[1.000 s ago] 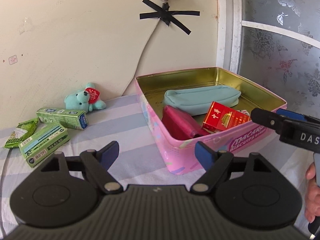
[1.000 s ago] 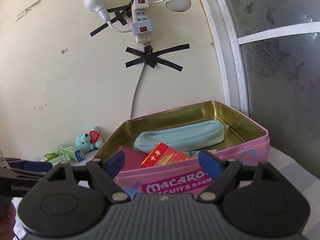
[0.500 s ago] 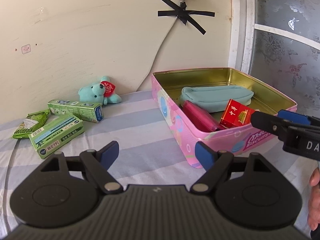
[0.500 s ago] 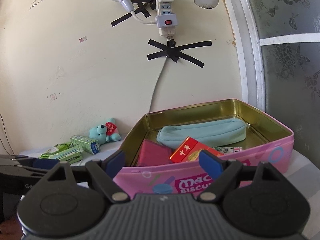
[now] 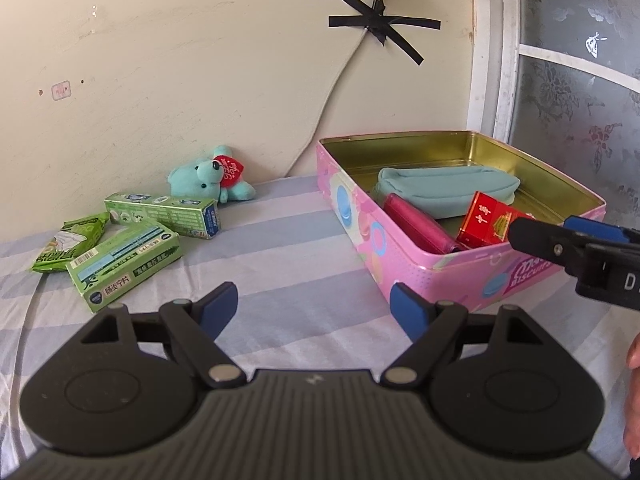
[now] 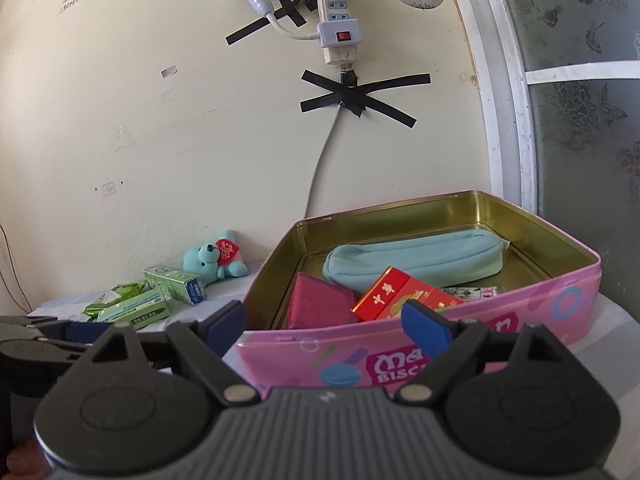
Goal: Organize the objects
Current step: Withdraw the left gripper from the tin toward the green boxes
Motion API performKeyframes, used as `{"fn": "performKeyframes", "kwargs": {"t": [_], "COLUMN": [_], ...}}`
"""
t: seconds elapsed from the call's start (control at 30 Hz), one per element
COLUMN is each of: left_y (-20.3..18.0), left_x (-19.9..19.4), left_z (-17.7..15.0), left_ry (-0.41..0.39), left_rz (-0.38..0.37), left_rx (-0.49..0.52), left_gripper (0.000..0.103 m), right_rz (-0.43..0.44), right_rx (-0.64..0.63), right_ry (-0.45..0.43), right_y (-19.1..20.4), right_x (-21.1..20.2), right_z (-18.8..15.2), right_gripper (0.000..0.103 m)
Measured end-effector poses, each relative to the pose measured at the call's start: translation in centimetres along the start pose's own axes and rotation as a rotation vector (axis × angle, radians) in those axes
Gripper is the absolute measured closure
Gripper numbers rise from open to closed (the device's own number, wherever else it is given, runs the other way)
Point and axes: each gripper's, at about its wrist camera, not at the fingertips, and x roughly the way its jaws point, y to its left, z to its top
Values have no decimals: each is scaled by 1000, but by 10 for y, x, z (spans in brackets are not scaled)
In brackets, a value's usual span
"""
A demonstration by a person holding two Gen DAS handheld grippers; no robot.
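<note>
left gripper [image 5: 314,304] wide, empty; it has swung left over the last second, away from the tin [image 5: 420,252]. right gripper [image 6: 324,322] wide, empty, at tin's near wall. farther left, boxes [image 5: 124,258], packet [image 5: 66,244] and bear [image 5: 210,180] lie outside: likely next.

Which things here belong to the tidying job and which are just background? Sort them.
Job: pink tin, light blue pouch, magenta case, red box, two green boxes, green packet, teddy.
Background: power strip, taped cable, window.
</note>
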Motion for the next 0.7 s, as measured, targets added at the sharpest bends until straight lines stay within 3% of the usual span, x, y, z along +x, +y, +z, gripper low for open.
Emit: {"fn": "performKeyframes", "kwargs": {"t": [0.57,0.7], "left_y": [26,41], "left_x": [-4,-5], "left_z": [-10,-13], "left_ry": [-22,-33], "left_rz": [58,82], "left_rx": [-7,-29], "left_gripper": [17,11], "right_rz": [16,21], "right_rx": [-51,-89], "right_ry": [10,5], "right_y": [26,40], "right_x": [5,7], "right_z": [-1,-1], "right_gripper": [15,15]}}
